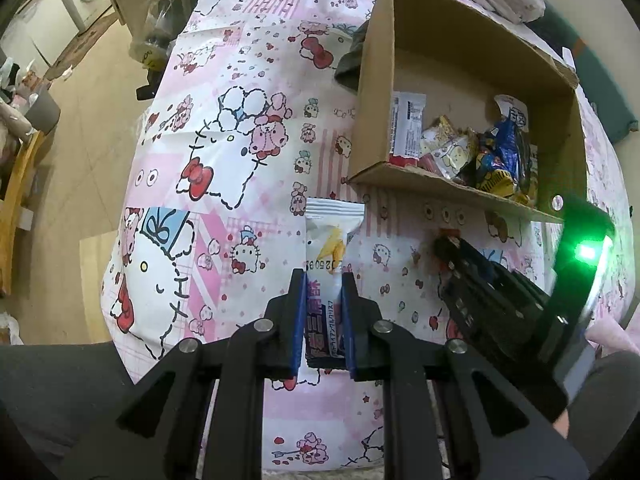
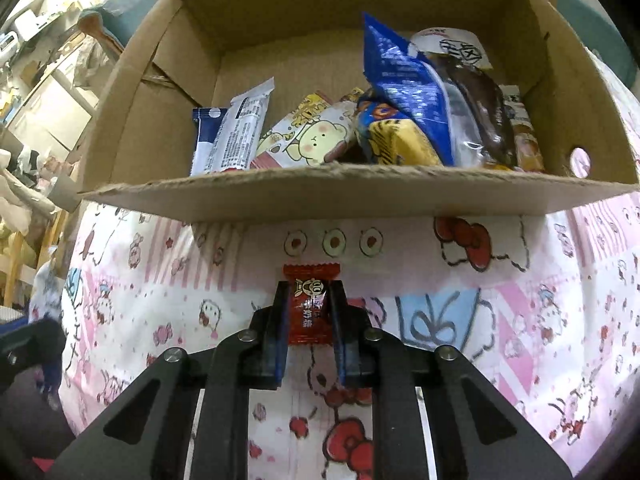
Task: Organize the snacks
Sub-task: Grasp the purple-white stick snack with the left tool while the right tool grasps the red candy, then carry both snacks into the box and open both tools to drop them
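Right wrist view: my right gripper (image 2: 309, 304) pinches the red candy packet (image 2: 311, 305), long axis pointing at the cardboard box (image 2: 320, 196) just ahead; I'd carry it over that near flap.

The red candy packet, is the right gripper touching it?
Touching. The right wrist view shows the right gripper closed on the red candy packet, both fingers pressing its sides.

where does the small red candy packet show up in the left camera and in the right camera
Left wrist view: the small red candy packet peeks out at right of centre, at the tip of the right gripper, below the cardboard box.
Right wrist view: centre, clamped in the right gripper.
Shared landmark: the cardboard box, just beyond it.
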{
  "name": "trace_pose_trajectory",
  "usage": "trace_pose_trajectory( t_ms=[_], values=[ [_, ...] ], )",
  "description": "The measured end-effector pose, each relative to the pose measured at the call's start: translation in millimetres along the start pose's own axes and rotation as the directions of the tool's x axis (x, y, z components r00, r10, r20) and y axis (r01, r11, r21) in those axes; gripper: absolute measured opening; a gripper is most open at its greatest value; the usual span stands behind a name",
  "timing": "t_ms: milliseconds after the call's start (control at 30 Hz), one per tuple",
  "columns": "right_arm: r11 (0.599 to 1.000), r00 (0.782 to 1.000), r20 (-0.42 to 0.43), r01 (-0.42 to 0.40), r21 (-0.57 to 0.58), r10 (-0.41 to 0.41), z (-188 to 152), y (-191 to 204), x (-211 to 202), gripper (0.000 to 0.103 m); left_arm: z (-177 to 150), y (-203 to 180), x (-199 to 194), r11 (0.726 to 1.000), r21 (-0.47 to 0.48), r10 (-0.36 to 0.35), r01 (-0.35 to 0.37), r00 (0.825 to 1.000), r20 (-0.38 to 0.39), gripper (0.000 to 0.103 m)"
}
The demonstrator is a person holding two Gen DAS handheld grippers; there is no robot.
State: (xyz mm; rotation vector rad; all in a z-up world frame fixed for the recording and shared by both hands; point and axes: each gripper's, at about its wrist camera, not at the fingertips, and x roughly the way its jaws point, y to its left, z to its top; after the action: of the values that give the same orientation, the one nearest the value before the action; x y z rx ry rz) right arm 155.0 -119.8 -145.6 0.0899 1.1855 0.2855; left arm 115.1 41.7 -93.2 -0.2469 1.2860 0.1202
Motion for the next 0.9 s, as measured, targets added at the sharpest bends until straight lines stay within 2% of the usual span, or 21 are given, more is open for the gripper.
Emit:
trace_pose_trajectory(
  t_ms=[333,600,767,900],
  values=[
    [0.996,0.997,0.005,-0.079,0.046,0.079,-12,-16,-57,0.019,0,-2,3,0.999,0.013,0.031,-0.031,0.999,0.025,0.013],
    [0.991,0.991,0.06,-0.123,0.052,0.12,-8,-20,-97,0.019,2,-5,-11,0.998,0.022,0.051,-0.053,0.995,0.083,0.013],
    [0.985,0.983,0.109,-0.158,0.069,0.15,-1,-33,-121,0.019,9,-11,-32,0.999,0.042,0.008,-0.014,0.99,0.14,0.013],
    [0.976,0.969,0.172,-0.195,0.1,0.176,10,-53,-139,0.019,26,-18,-51,0.996,0.054,-0.084,0.076,0.981,0.176,0.013]
  ],
)
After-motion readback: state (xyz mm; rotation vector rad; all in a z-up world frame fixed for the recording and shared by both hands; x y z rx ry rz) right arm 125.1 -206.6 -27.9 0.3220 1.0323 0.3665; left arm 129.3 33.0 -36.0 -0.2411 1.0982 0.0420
